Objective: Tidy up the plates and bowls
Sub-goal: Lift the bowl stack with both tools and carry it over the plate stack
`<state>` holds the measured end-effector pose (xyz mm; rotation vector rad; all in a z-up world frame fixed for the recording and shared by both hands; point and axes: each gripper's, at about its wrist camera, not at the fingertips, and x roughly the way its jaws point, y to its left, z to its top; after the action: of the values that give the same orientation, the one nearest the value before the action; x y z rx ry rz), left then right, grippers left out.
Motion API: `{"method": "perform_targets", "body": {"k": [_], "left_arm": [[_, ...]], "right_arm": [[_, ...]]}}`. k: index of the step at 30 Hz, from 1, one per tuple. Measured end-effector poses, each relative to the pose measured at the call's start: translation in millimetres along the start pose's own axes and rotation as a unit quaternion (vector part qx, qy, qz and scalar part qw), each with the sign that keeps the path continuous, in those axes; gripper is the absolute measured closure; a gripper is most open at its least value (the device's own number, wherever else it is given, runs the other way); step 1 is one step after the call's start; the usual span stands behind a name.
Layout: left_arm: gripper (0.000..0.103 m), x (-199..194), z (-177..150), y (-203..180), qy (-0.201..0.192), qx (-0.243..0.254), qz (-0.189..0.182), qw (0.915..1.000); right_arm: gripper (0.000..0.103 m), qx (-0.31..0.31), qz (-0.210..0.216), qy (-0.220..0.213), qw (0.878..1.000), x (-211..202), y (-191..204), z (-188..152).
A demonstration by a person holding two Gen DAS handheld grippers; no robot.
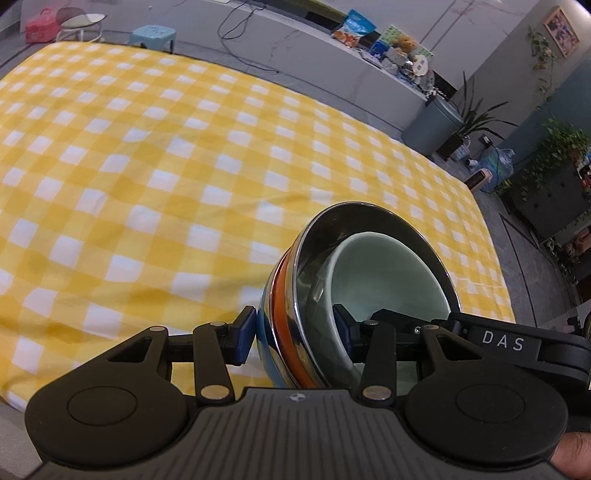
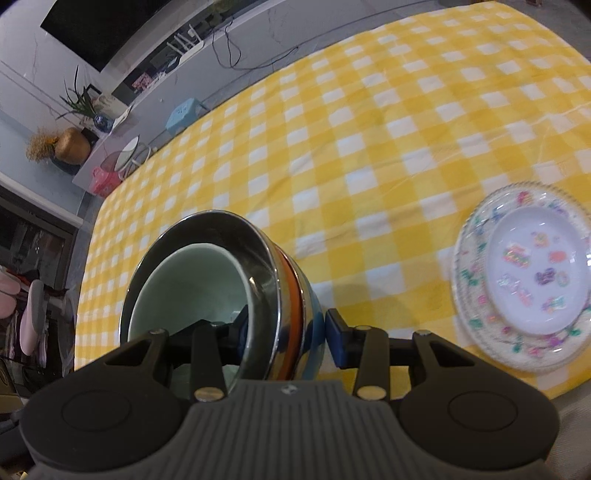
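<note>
A stack of nested bowls is held between both grippers above the yellow checked tablecloth [image 1: 147, 166]. A pale green bowl [image 1: 388, 280] sits inside a steel bowl [image 1: 306, 236], over an orange and a blue bowl [image 1: 280, 302]. My left gripper [image 1: 295, 332] is shut on the stack's near wall, one finger outside, one inside. In the right wrist view my right gripper [image 2: 288, 332] is shut on the same stack [image 2: 199, 280] from the opposite side. A small white plate with stickers [image 2: 535, 273] lies on a larger floral plate [image 2: 476, 306] at the right.
The table's far edge drops to a grey floor with a blue stool [image 1: 153, 35], a round stool [image 1: 81, 22] and cables. A low counter with snacks [image 1: 388, 48], a bin [image 1: 430, 125] and plants stand beyond.
</note>
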<state>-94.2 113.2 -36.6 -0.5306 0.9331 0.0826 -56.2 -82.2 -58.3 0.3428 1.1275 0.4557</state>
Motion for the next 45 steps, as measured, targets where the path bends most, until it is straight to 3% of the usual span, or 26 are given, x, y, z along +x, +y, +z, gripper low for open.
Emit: {"method": "perform_targets", "body": {"k": [21, 31, 38, 45], "left_arm": [[0.053, 7.4, 13.6, -125.5, -0.007, 0.077, -0.040, 0.9962], [0.053, 0.6, 27.1, -176.4, -0.020, 0.099, -0.068, 0.9925], [0.053, 12.3, 23.3, -188.4, -0.013, 0.103, -0.076, 0.9917], [0.053, 40.1, 5.2, -180.9, 0.017, 0.093, -0.074, 0.9928]], "right_arm": [[0.063, 0.048, -0.011, -0.075, 0.996, -98.9, -74.6, 45.6], [0.063, 0.049, -0.023, -0.110, 0.992, -151.1, -89.0, 69.1], [0.063, 0.052, -0.031, -0.117, 0.991, -162.5, -101.4, 70.1], [0.063, 0.065, -0.043, -0.096, 0.992, -144.3, -123.8, 59.1]]}}
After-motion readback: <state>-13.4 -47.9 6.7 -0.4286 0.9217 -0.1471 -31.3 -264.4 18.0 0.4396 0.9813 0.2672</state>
